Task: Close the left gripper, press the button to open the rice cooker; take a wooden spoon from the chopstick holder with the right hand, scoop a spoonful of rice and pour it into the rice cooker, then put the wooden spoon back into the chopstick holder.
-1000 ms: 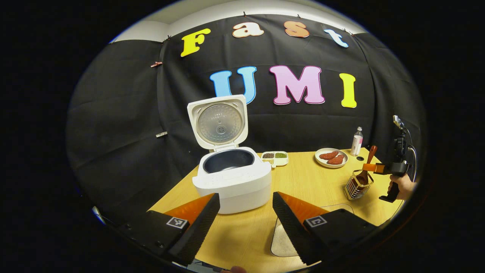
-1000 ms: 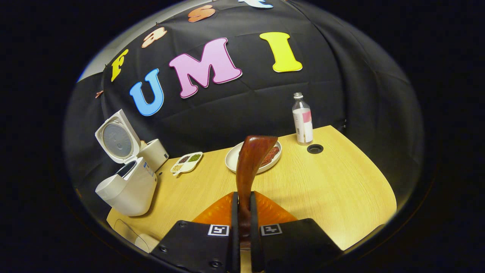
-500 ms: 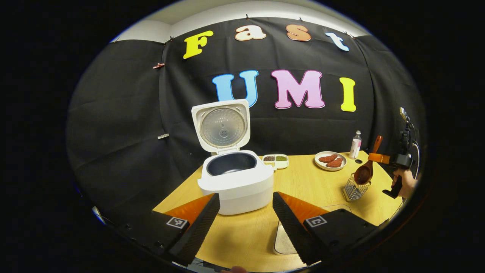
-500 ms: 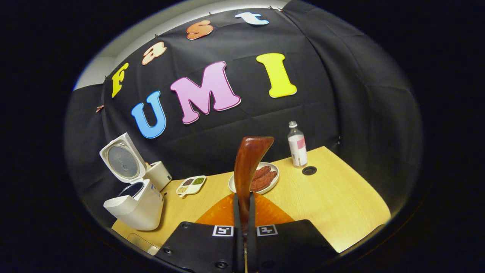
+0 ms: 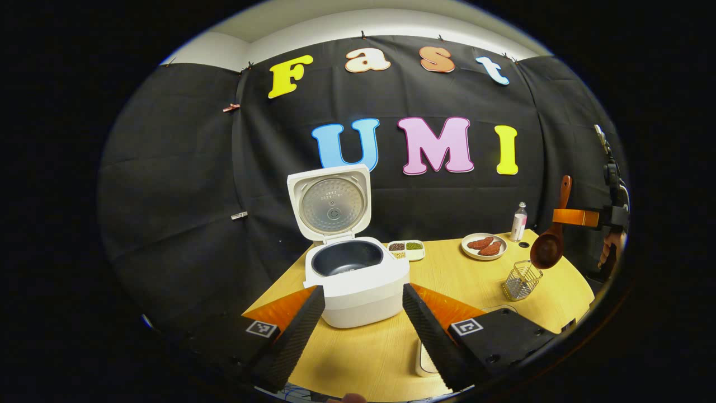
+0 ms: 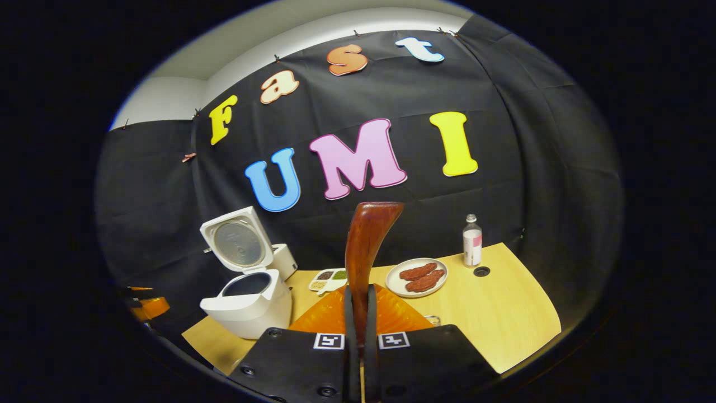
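A white plate [image 5: 484, 253] with 2 reddish-brown pieces sits near a bottle [image 5: 519, 221]; a divided dish [image 5: 406, 249] of grains lies on the wooden table [image 5: 447, 280].

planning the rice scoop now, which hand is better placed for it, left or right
Right. Its tongs are already shut on the wooden spoon, lifted clear above the chopstick holder. The left tongs are open, holding nothing, in front of the open rice cooker.

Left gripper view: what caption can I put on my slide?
Rice cooker open; right gripper holds wooden spoon above the chopstick holder.
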The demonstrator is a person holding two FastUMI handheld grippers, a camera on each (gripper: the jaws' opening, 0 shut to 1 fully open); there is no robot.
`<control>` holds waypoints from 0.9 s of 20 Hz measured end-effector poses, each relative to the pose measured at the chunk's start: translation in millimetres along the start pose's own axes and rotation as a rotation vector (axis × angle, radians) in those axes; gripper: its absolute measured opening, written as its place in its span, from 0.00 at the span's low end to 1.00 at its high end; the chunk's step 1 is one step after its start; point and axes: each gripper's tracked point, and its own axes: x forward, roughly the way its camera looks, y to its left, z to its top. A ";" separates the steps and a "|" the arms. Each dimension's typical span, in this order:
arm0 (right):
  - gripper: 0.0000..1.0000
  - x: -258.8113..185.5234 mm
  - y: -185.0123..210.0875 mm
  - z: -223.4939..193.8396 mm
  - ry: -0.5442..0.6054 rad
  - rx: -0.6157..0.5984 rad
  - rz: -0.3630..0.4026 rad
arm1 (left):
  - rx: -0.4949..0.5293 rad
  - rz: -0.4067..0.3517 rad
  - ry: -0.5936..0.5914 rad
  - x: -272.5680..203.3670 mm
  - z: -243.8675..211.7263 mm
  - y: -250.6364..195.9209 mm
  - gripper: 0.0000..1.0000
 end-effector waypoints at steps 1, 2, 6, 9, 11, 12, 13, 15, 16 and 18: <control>0.07 -7.5 17.7 -5.5 0.011 -0.011 0.010 | -0.004 -0.013 -0.005 -0.6 1.4 1.5 0.97; 0.07 -13.0 33.1 -12.7 0.028 -0.023 0.017 | -0.007 -0.023 -0.011 -1.4 2.4 4.8 0.96; 0.07 -26.3 76.8 -59.7 0.117 -0.098 -0.016 | -0.023 -0.061 -0.021 -2.3 3.7 14.5 0.97; 0.08 -30.5 96.5 -106.0 0.196 -0.180 -0.047 | -0.032 -0.082 -0.033 -4.1 6.5 21.2 0.96; 0.08 -29.9 105.5 -132.8 0.237 -0.247 -0.064 | -0.035 -0.094 -0.040 -6.3 6.6 25.6 0.96; 0.08 -28.7 102.8 -145.0 0.258 -0.293 -0.088 | -0.036 -0.098 -0.043 -7.7 5.9 28.0 0.96; 0.07 -27.7 100.0 -154.5 0.275 -0.329 -0.109 | -0.037 -0.106 -0.043 -9.0 5.7 29.4 0.96; 0.07 -24.2 100.3 -170.7 0.305 -0.370 -0.136 | -0.055 -0.123 -0.037 -9.9 2.9 29.2 0.96; 0.12 -21.6 99.9 -178.1 0.321 -0.386 -0.147 | -0.066 -0.137 -0.034 -10.8 0.9 26.5 0.97; 0.08 -19.3 94.3 -191.7 0.348 -0.422 -0.178 | -0.070 -0.144 -0.032 -10.0 0.0 29.0 0.97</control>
